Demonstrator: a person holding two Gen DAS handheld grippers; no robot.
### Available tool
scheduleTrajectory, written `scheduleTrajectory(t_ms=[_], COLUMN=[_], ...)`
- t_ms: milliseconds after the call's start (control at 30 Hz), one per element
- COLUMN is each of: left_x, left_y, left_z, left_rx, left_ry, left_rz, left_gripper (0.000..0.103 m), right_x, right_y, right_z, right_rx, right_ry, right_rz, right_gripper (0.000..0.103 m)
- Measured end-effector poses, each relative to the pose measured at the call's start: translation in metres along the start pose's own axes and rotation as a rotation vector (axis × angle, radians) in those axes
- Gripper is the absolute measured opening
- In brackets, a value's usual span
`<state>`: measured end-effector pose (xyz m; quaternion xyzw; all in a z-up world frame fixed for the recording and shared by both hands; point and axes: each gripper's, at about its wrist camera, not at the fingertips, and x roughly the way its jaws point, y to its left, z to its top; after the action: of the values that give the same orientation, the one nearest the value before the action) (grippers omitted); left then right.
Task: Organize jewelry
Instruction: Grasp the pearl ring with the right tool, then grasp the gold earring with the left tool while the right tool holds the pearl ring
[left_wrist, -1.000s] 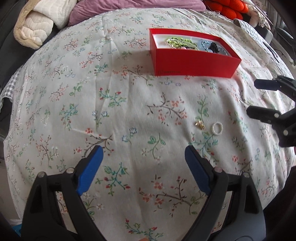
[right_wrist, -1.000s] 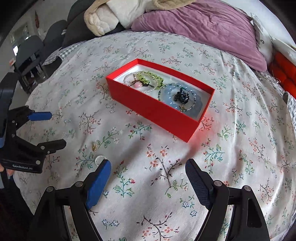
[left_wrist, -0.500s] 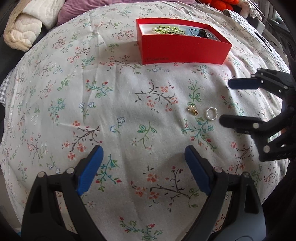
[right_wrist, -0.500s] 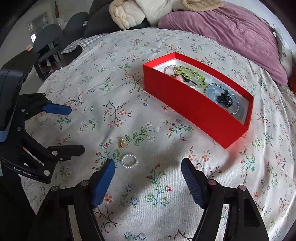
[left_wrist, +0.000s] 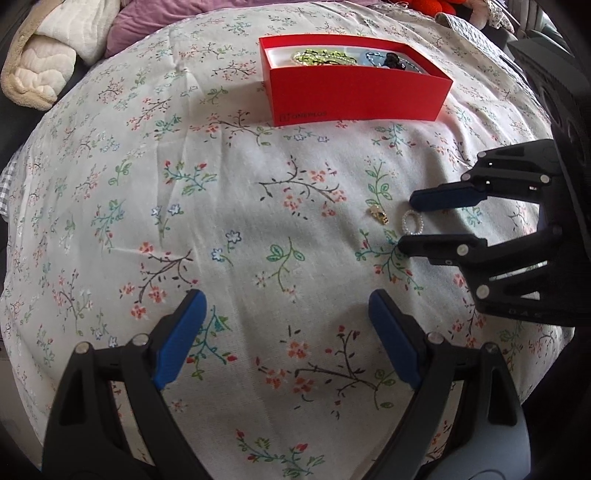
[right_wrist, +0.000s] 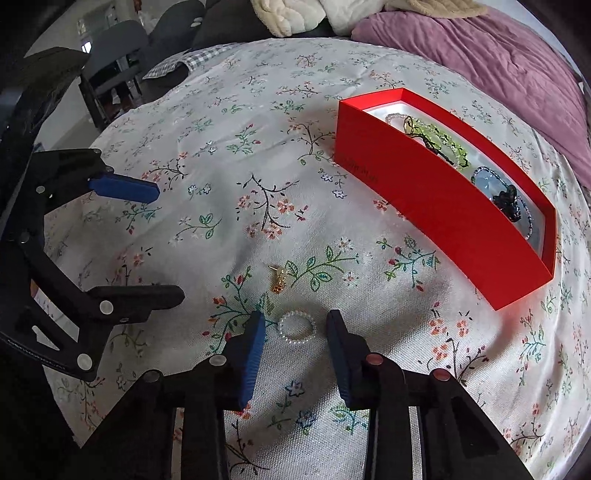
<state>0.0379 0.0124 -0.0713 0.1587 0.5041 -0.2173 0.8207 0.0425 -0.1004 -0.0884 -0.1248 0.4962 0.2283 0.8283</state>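
A small pearl ring (right_wrist: 296, 328) lies on the floral bedsheet, and my right gripper (right_wrist: 295, 319) straddles it. Its jaws are closing, with a thin gap showing on each side of the ring. A gold earring (right_wrist: 279, 282) lies just beyond, apart from the fingers. In the left wrist view the right gripper (left_wrist: 408, 224) reaches in from the right around the ring (left_wrist: 412, 222), beside the earring (left_wrist: 378, 215). The red box (right_wrist: 424, 206) (left_wrist: 354, 96) holds a green bead bracelet (right_wrist: 439, 142) and dark pieces. My left gripper (left_wrist: 286, 295) (right_wrist: 168, 243) hovers open and empty over bare sheet.
The floral sheet (left_wrist: 184, 221) covers a bed. A purple pillow (right_wrist: 498, 62) and a cream blanket (left_wrist: 40, 62) lie at the far side. Dark chairs (right_wrist: 122, 55) stand past the bed's edge, and orange cushions (left_wrist: 432, 5) sit at the back right.
My right gripper came down and toward the pearl ring, and its jaws narrowed from wide to close around the ring. The left gripper stayed wide and almost still.
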Motion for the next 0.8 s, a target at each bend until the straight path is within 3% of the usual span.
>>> scheduleTrajectory(t_ms=[167, 267, 400, 667, 800], left_x=[-0.003, -0.004, -0.004, 0.008, 0.014], left_y=[-0.008, -0.016, -0.023, -0.034, -0.041], left_z=[0.001, 0.003, 0.007, 0.019, 0.024], left_rx=[0.029, 0.054, 0.068, 0.062, 0.077], left_ry=[-0.022, -0.038, -0.049, -0.042, -0.033], left_rz=[-0.030, -0.051, -0.091, -0.188, -0.194], left_gripper=[0.089, 0.086, 0.078, 0.045, 0.043], right_x=[0.000, -0.002, -0.006, -0.021, -0.028], right_y=[-0.003, -0.005, -0.009, -0.024, -0.029], right_z=[-0.001, -0.002, -0.004, -0.008, -0.011], right_rx=[0.004, 0.010, 0.021, 0.069, 0.082], right_ry=[0.008, 0.013, 0.009, -0.015, -0.022], right_rz=[0.013, 0.009, -0.006, -0.023, -0.018], right_gripper=[0.013, 0.006, 0.005, 0.005, 0.005])
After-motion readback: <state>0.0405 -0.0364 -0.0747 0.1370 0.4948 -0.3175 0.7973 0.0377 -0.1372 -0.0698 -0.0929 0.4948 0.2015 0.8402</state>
